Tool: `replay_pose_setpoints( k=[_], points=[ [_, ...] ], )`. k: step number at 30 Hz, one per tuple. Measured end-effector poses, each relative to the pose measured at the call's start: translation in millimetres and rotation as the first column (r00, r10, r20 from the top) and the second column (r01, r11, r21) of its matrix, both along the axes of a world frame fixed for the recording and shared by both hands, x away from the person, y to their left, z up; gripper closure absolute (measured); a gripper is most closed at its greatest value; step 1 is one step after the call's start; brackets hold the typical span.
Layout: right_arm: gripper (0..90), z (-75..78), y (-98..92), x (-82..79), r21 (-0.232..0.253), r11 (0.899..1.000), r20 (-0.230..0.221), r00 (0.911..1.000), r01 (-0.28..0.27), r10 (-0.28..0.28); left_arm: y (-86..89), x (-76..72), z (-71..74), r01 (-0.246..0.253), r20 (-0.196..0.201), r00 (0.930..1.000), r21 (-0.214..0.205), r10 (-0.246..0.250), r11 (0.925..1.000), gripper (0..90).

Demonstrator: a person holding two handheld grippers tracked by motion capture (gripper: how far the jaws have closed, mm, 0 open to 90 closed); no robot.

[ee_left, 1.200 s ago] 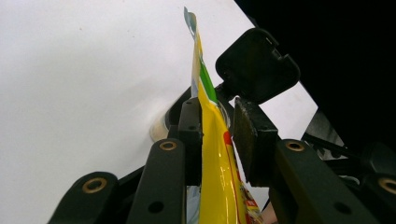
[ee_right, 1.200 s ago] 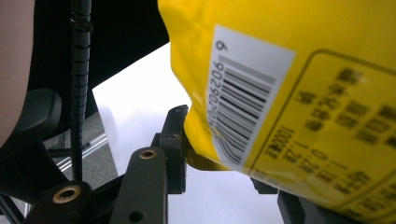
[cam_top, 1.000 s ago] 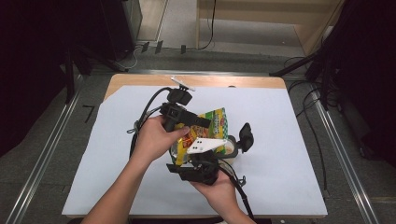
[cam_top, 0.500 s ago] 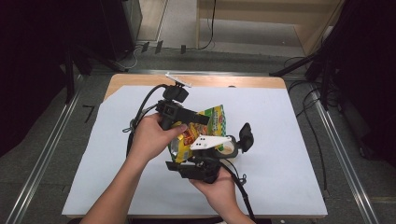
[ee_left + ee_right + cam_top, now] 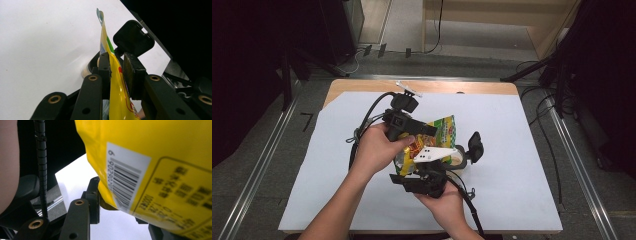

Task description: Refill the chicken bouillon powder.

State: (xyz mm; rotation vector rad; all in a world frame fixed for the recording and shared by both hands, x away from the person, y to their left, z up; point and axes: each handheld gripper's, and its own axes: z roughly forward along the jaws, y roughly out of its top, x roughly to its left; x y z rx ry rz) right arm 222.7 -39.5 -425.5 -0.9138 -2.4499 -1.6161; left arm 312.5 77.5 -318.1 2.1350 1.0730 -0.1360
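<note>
Nearest to the person, the right gripper (image 5: 428, 176) holds the lower part of a yellow snack bag (image 5: 432, 142); in the right gripper view its jaws stand fairly narrow against the barcode side of the bag (image 5: 150, 170). Just above it, the left gripper (image 5: 409, 125) clamps the upper edge. In the left gripper view the jaws have just been closing on the thin yellow film (image 5: 117, 82), and the pads now press on it. The bag hangs between both grippers, a little above the white surface (image 5: 522, 150). Beyond it lies a small black part (image 5: 475, 145). I think the risk is tearing: if the hands pull unevenly, the film may rip badly or slip out, and the contents could spill.
</note>
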Motion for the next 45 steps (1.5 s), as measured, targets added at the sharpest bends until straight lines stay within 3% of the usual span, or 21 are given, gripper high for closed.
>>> replay_pose_setpoints(
  k=[10, 14, 18, 22, 25, 32, 45],
  points=[
    [65.4, 0.4, 1.6, -1.7, -0.054, 0.999, 0.031, 0.9995, 0.005, -0.003, -1.3, 1.4, -2.6, 0.005, -0.011, 0.9999, 0.019, -0.005, 0.9998, 77.6],
    [66.3, 1.7, -0.6, 0.1, -0.018, 1.0, 0.009, 0.9999, -0.012, 0.012, 0.3, 3.6, -1.9, 0.011, -0.022, 0.9997, -0.016, -0.011, 0.9998, 73.2],
    [66.5, 2.0, -2.5, 2.4, 0.011, 1.0, -0.016, 0.9998, -0.012, 0.012, -0.7, 6.3, -2.9, 0.02, -0.019, 0.9996, -0.014, -0.021, 0.9997, 73.4],
    [66.2, 2.4, -1.9, 3.2, -0.009, 1.0, -0.019, 0.9998, -0.008, 0.008, 4.1, 16.6, -8.8, 0.011, -0.09, 0.9959, -0.033, -0.014, 0.9994, 77.5],
    [66.0, 3.5, -1.5, 4.2, -0.025, 1.0, -0.013, 0.9999, -0.01, 0.009, 6.1, 21.4, -9.9, 0.008, -0.116, 0.9931, -0.045, -0.013, 0.9989, 78.4],
    [65.9, 5.5, -1.6, 7.8, -0.01, 1.0, -0.027, 0.9996, 0.003, -0.003, -1.4, 26.1, -6.1, 0.023, -0.119, 0.9926, -0.009, -0.024, 0.9997, 78.3],
    [64.3, 5.1, 2.1, 13.6, -0.038, 0.999, -0.02, 0.9998, 0.005, -0.006, 1.7, 38.3, -13.2, 0.011, -0.144, 0.9895, -0.021, -0.014, 0.9997, 78.2]
  ],
)
